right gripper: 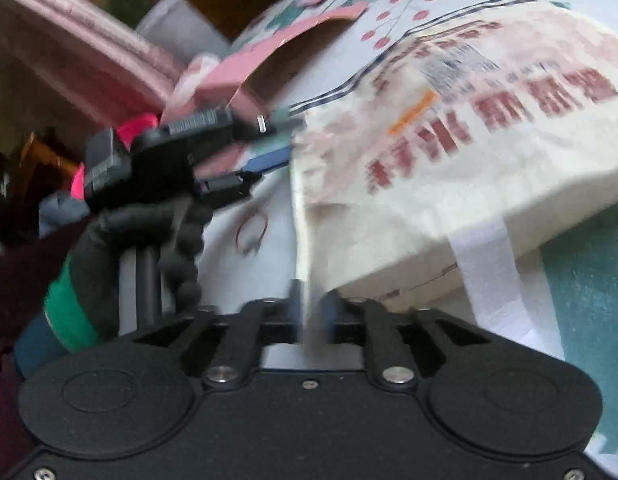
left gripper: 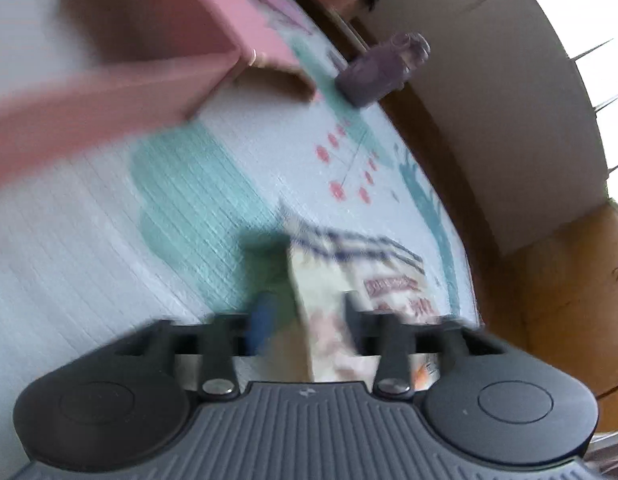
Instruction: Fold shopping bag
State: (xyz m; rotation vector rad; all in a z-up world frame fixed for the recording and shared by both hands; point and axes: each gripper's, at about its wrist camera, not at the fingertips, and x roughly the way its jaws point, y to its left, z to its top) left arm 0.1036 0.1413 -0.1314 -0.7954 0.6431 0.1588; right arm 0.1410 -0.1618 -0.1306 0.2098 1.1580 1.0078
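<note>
Lying folded on the patterned mat (left gripper: pixel 213 184), the cream shopping bag (right gripper: pixel 469 128) bears red lettering; its corner sits between the spread left claw (left gripper: pixel 305 320), its edge between the spread right claw (right gripper: pixel 313 312).

pink box (left gripper: pixel 149 40), purple bottle (left gripper: pixel 383 70), patterned mat (left gripper: pixel 189 184)

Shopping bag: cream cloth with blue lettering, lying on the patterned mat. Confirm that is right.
Not quite. The shopping bag is cream cloth lying on the patterned mat, but its large lettering is red, not blue. The right wrist view shows this.
</note>
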